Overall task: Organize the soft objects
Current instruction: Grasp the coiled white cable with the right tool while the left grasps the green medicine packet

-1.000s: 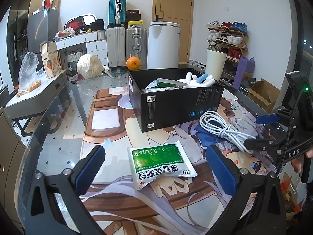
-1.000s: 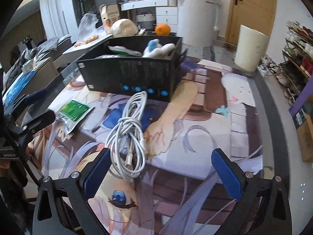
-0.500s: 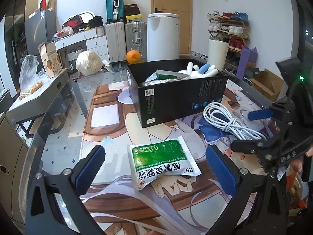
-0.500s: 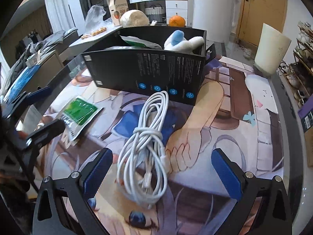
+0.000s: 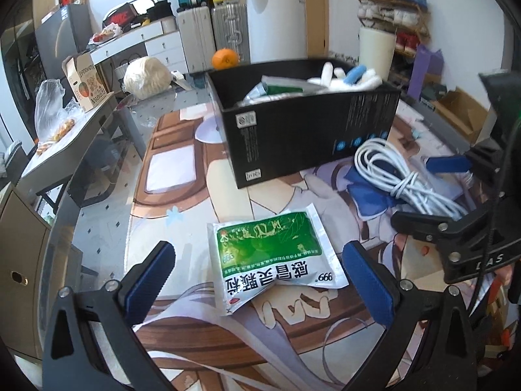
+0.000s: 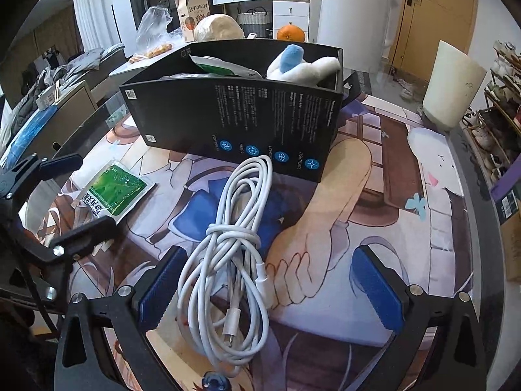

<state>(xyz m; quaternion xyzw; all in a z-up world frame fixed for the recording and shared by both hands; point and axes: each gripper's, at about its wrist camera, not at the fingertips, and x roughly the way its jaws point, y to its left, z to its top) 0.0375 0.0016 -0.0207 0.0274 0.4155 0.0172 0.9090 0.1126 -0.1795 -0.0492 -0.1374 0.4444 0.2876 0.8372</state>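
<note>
Both tongs gape wide: left tongs straddle packet, right tongs cable.

Orange, white bin, suitcases, shoe rack

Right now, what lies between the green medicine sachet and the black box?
Nothing: in the left wrist view only bare printed mat lies between the green medicine sachet and the black box.

Sachet left of cable; box behind both, plush inside.
</note>
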